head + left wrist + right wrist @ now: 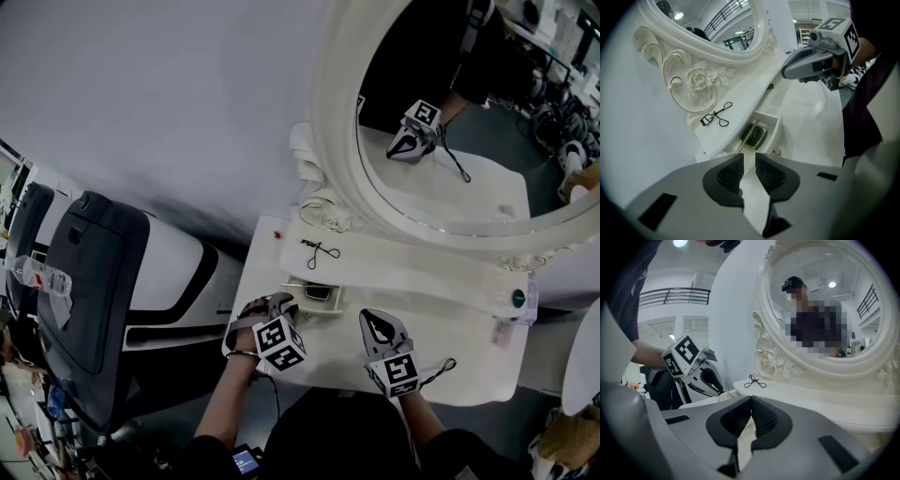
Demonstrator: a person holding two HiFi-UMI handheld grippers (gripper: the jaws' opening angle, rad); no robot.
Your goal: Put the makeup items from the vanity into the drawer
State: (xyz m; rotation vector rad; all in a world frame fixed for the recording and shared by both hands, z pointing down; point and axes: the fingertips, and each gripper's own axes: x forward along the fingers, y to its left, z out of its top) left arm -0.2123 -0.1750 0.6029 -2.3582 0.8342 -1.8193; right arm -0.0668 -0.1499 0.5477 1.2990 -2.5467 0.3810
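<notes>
A black eyelash curler (pixel 321 251) (pixel 717 115) (pixel 754 382) lies on the raised shelf of the white vanity (pixel 450 366). Just below it a small drawer (pixel 302 302) (pixel 774 118) stands open with a dark compact (pixel 753 136) inside. My left gripper (pixel 281 305) (pixel 749 159) hovers at the drawer's near side. Its jaws stand a little apart with nothing between them. My right gripper (pixel 375 323) (pixel 751 399) is over the tabletop to the right, shut and empty. A green-capped item (pixel 517 298) rests at the shelf's far right end.
The big oval mirror (pixel 450 112) with its carved frame (pixel 696 82) rises behind the shelf. A black chair (pixel 94 281) stands left of the vanity, with a clear bottle (pixel 42 277) beside it. A small red speck (pixel 277 234) sits at the shelf's left end.
</notes>
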